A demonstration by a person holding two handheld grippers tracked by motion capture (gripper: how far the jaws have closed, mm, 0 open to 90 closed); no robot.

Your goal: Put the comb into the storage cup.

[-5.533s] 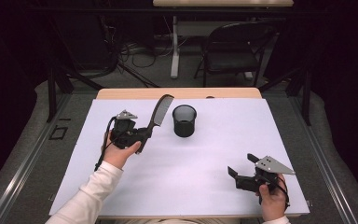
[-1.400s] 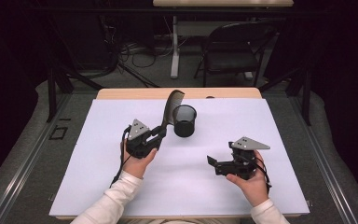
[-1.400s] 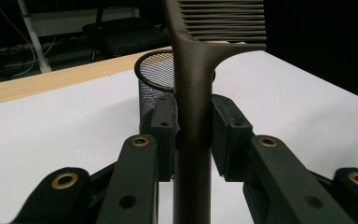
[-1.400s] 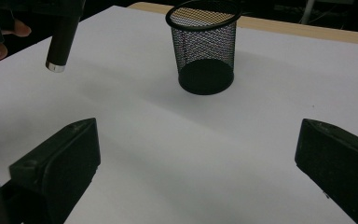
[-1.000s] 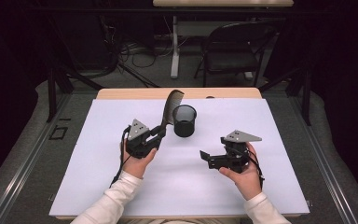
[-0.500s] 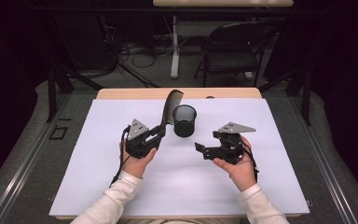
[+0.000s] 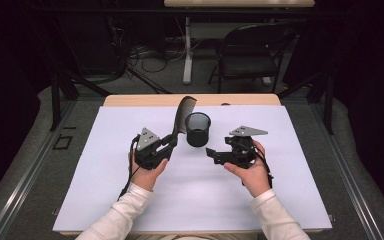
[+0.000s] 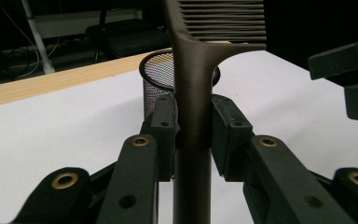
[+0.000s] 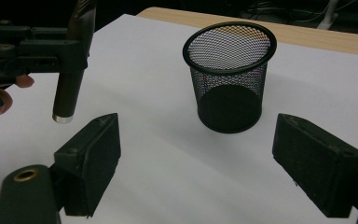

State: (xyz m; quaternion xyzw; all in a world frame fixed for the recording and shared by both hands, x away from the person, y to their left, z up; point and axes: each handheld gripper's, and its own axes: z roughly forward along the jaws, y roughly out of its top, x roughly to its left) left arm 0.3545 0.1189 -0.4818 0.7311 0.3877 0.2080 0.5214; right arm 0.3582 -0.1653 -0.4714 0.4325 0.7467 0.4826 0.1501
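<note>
A dark comb [image 7: 184,114] stands nearly upright, teeth at the top, with my left gripper [image 7: 171,143] shut on its handle. In the left gripper view the pads squeeze the comb's handle [image 8: 193,93] just in front of a black mesh cup [image 8: 158,77]. The cup [image 7: 198,130] stands upright on the white sheet, to the right of the comb. My right gripper [image 7: 211,154] hovers at the cup's right front, pointing left. Its jaws have just been closing a little, with nothing between them. In the right gripper view the cup [image 9: 228,79] lies ahead of the open gripper [image 9: 196,154], and the comb's handle end [image 9: 69,93] hangs at left.
A white sheet [image 7: 105,175] covers the table, with a wooden strip [image 7: 145,100] along the far edge. A black chair [image 7: 250,55] and cables stand on the floor beyond the table. Dark floor borders both sides.
My right hand has moved left and a bit farther up the table, closer to the cup. The left hand holds the comb in the same place as a second ago.
</note>
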